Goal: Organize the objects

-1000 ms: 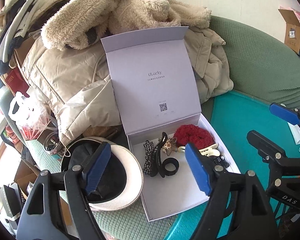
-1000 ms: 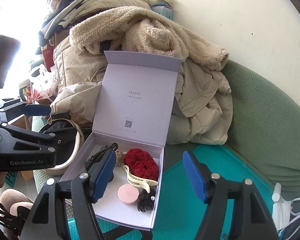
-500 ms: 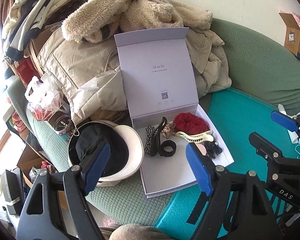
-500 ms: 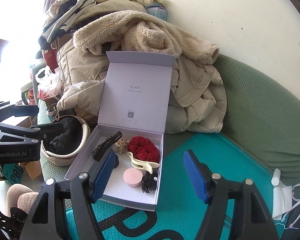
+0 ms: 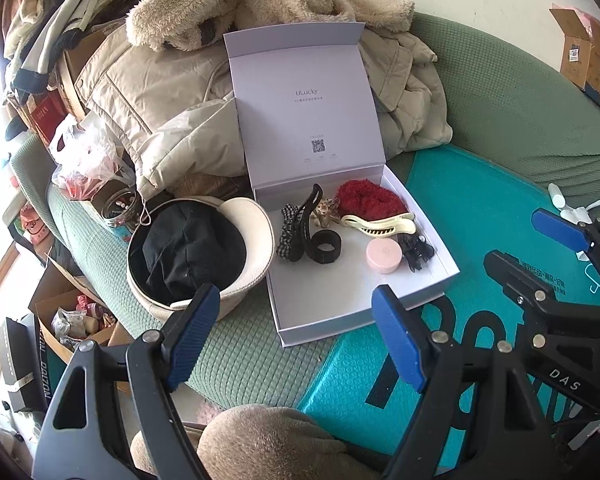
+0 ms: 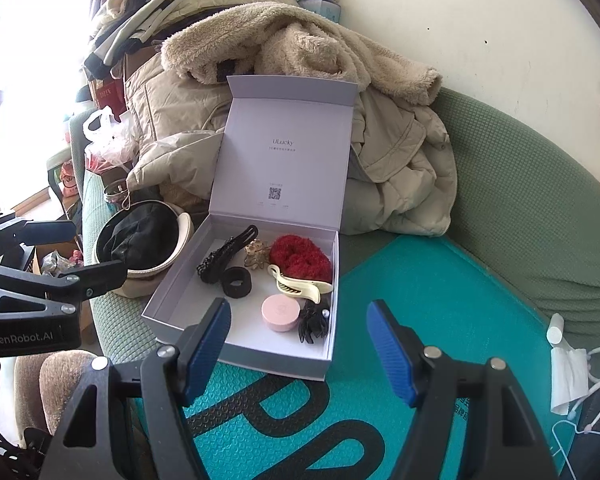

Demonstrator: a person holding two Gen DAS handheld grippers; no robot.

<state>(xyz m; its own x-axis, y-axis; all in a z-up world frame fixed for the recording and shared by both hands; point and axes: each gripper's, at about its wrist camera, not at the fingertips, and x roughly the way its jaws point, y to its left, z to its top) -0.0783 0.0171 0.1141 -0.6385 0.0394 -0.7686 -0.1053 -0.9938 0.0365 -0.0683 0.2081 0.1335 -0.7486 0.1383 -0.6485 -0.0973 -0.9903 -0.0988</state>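
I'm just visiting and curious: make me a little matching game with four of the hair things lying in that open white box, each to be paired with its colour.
Things:
1. fluffy scrunchie
2. round flat case
3. long toothed claw clip
4. thick ring-shaped hair tie

Colours:
A. cream
B. black
C. red
D. pink

Pairs: 1-C, 2-D, 3-A, 4-B. All four lie inside the open white box, whose lid stands upright.
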